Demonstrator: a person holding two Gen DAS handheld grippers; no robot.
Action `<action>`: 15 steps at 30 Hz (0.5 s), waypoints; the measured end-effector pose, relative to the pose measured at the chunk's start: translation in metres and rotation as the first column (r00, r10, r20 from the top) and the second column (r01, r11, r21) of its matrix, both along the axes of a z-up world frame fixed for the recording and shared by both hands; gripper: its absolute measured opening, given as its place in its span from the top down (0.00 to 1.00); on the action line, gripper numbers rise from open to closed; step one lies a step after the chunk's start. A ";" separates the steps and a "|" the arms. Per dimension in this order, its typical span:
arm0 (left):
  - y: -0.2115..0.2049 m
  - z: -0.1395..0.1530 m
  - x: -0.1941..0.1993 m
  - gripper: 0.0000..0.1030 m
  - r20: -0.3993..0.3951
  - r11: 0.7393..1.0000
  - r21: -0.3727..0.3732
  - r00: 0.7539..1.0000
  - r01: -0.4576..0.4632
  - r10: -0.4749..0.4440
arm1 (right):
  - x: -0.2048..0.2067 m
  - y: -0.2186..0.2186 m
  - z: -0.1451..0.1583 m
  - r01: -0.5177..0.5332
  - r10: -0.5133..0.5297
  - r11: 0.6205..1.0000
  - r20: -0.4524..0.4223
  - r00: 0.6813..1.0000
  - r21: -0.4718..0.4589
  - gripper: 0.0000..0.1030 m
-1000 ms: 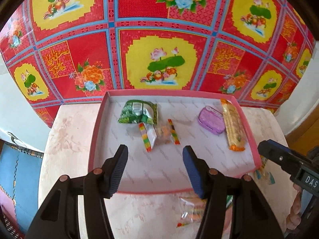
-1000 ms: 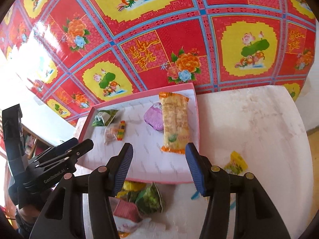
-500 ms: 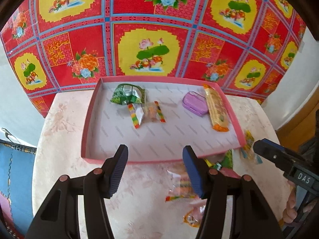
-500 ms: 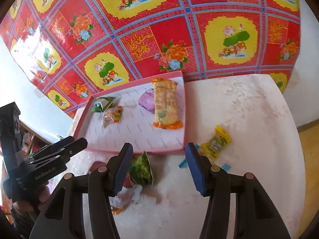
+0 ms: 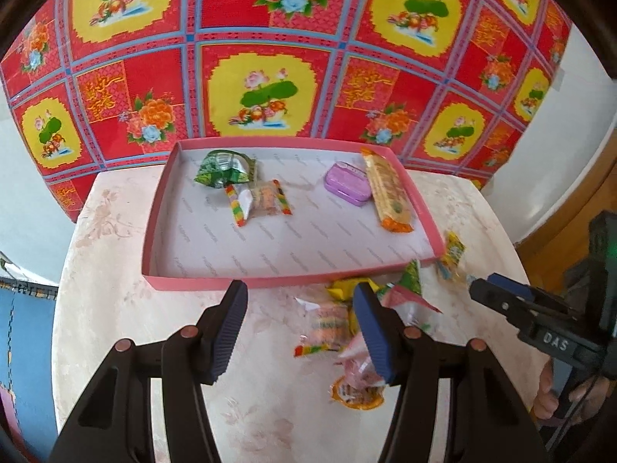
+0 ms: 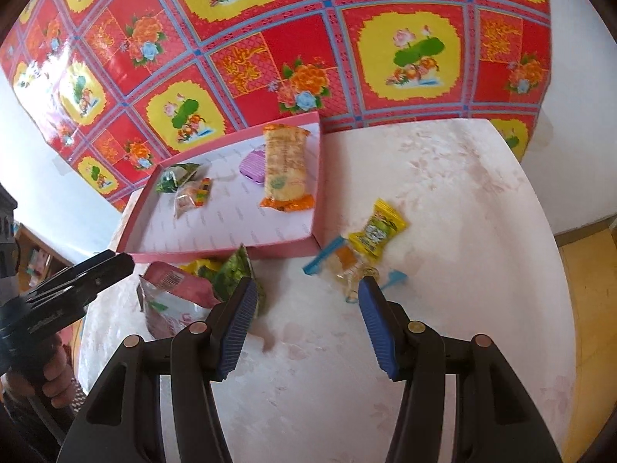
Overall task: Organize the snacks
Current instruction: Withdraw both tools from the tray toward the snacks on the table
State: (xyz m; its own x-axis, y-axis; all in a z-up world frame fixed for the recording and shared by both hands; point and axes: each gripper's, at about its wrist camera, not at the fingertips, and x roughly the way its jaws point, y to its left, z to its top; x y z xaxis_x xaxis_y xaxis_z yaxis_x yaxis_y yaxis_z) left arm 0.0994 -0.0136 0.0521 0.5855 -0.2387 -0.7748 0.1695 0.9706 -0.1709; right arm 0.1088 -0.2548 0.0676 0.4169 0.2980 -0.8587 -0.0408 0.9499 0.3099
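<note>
The snacks are in two groups. Four lie in the pink tray (image 5: 152, 227): a green packet (image 5: 223, 169), a clear sweet packet (image 5: 260, 200), a purple case (image 5: 347, 185) and a long orange-ended cracker pack (image 5: 387, 193). The others wait on the pale table (image 6: 443, 200), just in front of the tray: a heap with a pink bag (image 6: 173, 293) and a green pouch (image 6: 235, 274), and near it a yellow candy (image 6: 376, 227) and a clear packet with blue ends (image 6: 343, 266).

The left gripper (image 5: 297, 328) and the right gripper (image 6: 306, 328) both have their fingers spread apart and hold nothing.

I judge these packets light, soft and slippery; the film crinkles, so pinching a sealed end or the flat middle seems safest. The cracker pack may break if squeezed.

On the right gripper body, seen from the left wrist, I read "DAS"; the packet labels are too blurred to read
</note>
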 end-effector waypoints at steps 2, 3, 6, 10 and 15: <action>-0.004 0.002 -0.003 0.41 0.004 1.000 -0.004 1.000 0.019 -0.019 | -0.001 -0.003 -0.002 0.005 -0.005 1.000 -0.005 1.000 0.001 0.46; -0.006 0.003 -0.005 0.41 0.007 1.000 -0.004 1.000 0.029 -0.029 | -0.002 -0.004 -0.002 0.007 -0.007 1.000 -0.007 1.000 0.002 0.46; -0.013 0.005 -0.008 0.41 0.012 0.998 -0.006 0.998 0.056 -0.056 | -0.003 -0.005 -0.003 0.009 -0.009 1.000 -0.011 1.000 0.004 0.46; -0.023 0.005 -0.014 0.41 0.010 0.995 -0.012 0.995 0.102 -0.101 | -0.006 -0.007 -0.005 0.008 -0.008 1.000 -0.015 1.000 0.005 0.46; -0.034 0.001 -0.018 0.41 0.001 0.990 -0.009 0.990 0.144 -0.144 | -0.010 -0.011 -0.010 0.015 -0.015 1.000 -0.023 1.000 0.008 0.46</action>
